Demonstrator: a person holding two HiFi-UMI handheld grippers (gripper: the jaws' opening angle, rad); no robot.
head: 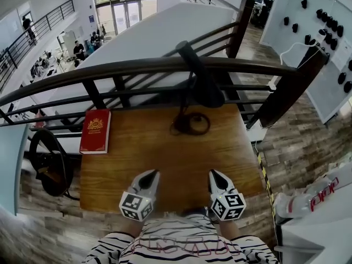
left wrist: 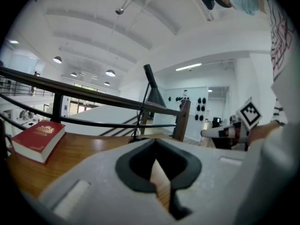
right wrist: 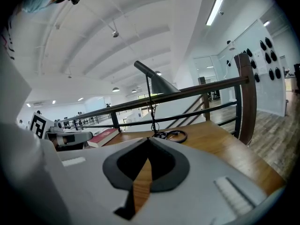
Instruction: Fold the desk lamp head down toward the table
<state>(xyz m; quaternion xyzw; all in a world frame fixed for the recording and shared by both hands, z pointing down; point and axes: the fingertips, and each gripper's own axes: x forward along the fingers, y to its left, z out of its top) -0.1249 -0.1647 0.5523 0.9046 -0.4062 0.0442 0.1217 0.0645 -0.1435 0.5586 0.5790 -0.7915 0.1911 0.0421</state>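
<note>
At the near edge of the wooden table, the left gripper and right gripper hover side by side, both with jaws closed on nothing. Ahead of the left gripper, off to its left, lies a red book. Farther ahead, between the two grippers' lines, the desk lamp stands by the table's far edge, its head raised beside the dark railing.

A wooden table stands against a dark railing on a plank floor. Beyond lie tall windows; a white wall stands right, round ceiling lamps glow overhead.
</note>
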